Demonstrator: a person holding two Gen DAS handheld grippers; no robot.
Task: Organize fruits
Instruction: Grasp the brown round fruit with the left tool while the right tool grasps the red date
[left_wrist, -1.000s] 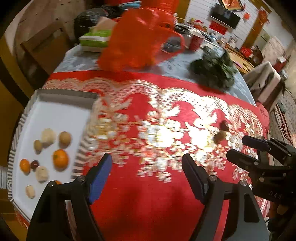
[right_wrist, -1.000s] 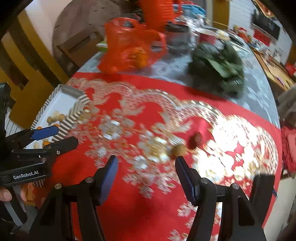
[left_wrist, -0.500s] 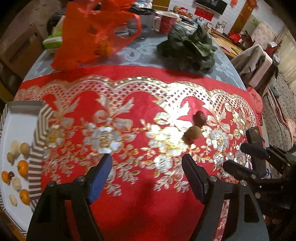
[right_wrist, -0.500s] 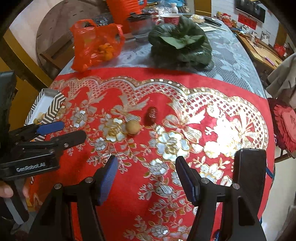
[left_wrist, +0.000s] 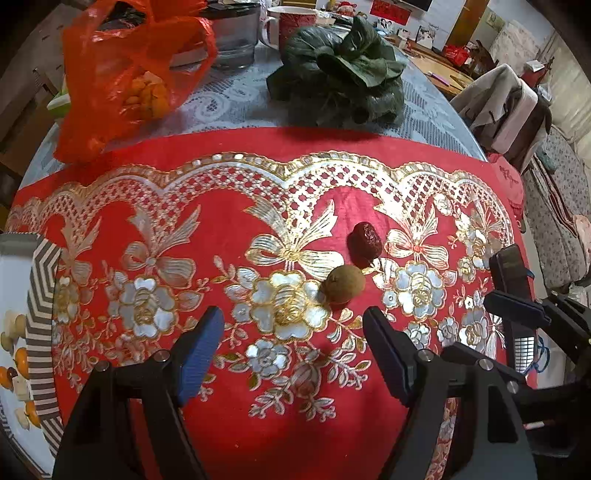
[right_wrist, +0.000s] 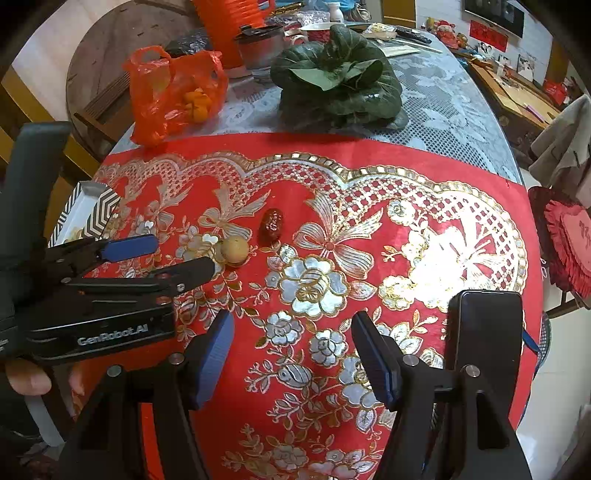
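Note:
Two loose fruits lie on the red and gold cloth: a round tan longan and a wrinkled dark red date just beyond it. My left gripper is open and empty, pointing steeply down, with the longan just ahead of its right finger. In the right wrist view the left gripper has its tips beside the longan. My right gripper is open and empty over the cloth, nearer than the fruits. A white tray with a striped rim holds several fruits at the far left.
An orange plastic bag of oranges and a bunch of dark leafy greens sit on the lace cloth behind. A mug and a glass container stand further back. A chair draped with clothes is at the right.
Both grippers have moved right across the cloth and lower. The tray has slid to the left edge of the view, and the longan and date now lie close ahead of the left gripper.

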